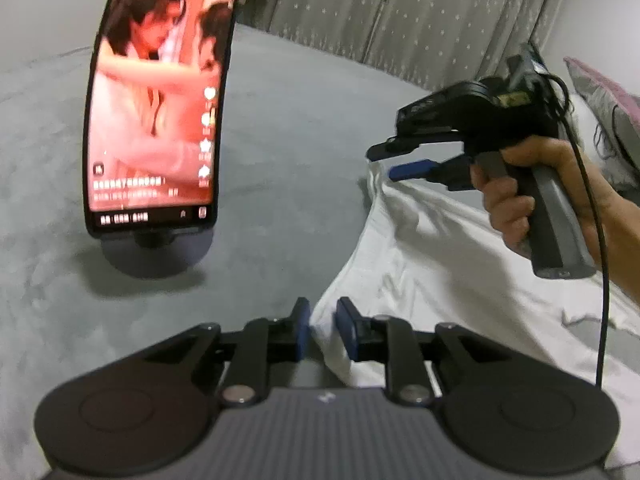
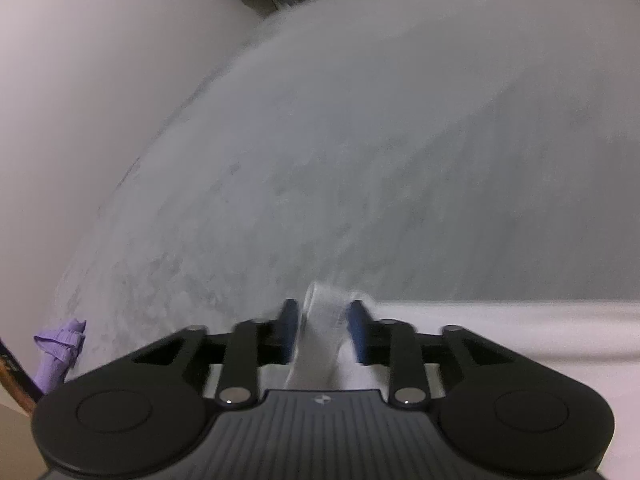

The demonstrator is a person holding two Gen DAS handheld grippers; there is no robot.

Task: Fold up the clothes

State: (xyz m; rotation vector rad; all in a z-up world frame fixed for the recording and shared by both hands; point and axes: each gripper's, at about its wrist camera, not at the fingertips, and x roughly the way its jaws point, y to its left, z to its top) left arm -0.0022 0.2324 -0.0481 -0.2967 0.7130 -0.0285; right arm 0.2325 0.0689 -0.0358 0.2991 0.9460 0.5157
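The white garment [image 1: 440,264] lay crumpled on the grey bed [image 1: 280,128], spreading from my left gripper [image 1: 323,330] toward the right one [image 1: 394,160]. My left jaws stood parted around a bunched corner of the cloth, the blue pads not pressed together. In the left view my right gripper, held in a hand [image 1: 532,192], sat at the garment's far edge with its blue fingers apart; from its own camera [image 2: 323,332] a fold of white cloth [image 2: 324,320] ran between the fingers, but blur kept me from telling whether they clamped it. A phone [image 1: 156,92] stood lit on a round stand [image 1: 156,252] to the left, apart from the garment. A curtain [image 1: 400,12] hung beyond the bed, and a purple cloth [image 2: 60,352] lay at the bed's edge.
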